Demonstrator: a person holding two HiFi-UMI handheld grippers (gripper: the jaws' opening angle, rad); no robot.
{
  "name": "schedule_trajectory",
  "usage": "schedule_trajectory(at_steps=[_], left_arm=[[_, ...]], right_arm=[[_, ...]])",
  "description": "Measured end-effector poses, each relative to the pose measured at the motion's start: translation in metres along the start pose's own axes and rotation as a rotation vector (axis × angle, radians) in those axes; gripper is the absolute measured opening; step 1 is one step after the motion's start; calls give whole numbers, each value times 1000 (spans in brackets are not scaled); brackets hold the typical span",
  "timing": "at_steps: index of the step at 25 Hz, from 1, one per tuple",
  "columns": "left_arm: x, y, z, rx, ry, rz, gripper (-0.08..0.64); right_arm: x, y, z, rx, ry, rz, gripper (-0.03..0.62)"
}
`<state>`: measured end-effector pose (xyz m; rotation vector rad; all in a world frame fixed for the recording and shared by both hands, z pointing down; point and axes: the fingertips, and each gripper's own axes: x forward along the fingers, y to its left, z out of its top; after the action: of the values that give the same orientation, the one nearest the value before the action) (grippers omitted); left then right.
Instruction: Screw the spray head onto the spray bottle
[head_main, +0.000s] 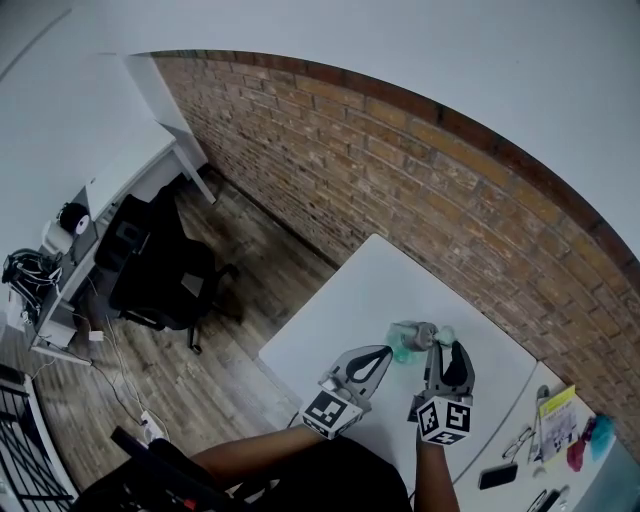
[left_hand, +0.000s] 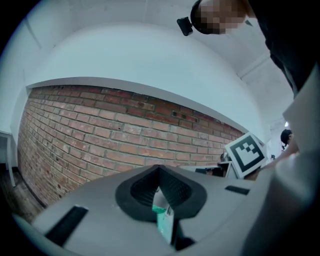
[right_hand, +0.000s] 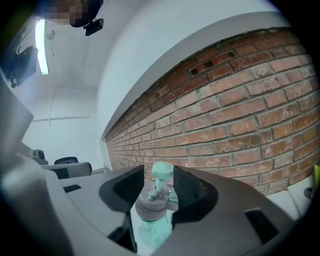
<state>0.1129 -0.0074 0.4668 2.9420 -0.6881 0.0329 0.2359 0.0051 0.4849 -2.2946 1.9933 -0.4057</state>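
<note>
A teal translucent spray bottle (head_main: 402, 350) is held above the white table (head_main: 345, 305). My left gripper (head_main: 387, 353) comes from the left and is shut on it; in the left gripper view a thin teal part of the bottle (left_hand: 163, 220) shows between the closed jaws of the left gripper (left_hand: 159, 192). The grey-collared spray head (head_main: 420, 332) sits on the bottle's neck. In the right gripper view the spray head (right_hand: 151, 199), with its teal top, stands between the jaws of my right gripper (right_hand: 159, 184), which is open; the bottle (right_hand: 152, 232) shows below.
A brick wall (head_main: 450, 200) runs behind the table. At the table's right end lie a yellow pad (head_main: 556, 404), a dark phone (head_main: 497, 476), glasses (head_main: 520, 438) and pink and teal items (head_main: 588, 442). A black office chair (head_main: 165, 272) and a white desk (head_main: 130, 165) stand to the left.
</note>
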Motion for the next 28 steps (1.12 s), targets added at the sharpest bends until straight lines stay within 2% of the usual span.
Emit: schedule_trajectory(at_steps=[5, 11, 28], left_arm=[[-6, 0, 2, -66, 14, 17, 2], [-12, -4, -10, -16, 26, -12, 2], [-26, 10, -16, -53, 18, 32, 2]], right_arm=[[12, -3, -4, 17, 17, -5, 179], [23, -6, 2, 6, 10, -1, 175], [44, 33, 6, -293, 113, 116, 164]])
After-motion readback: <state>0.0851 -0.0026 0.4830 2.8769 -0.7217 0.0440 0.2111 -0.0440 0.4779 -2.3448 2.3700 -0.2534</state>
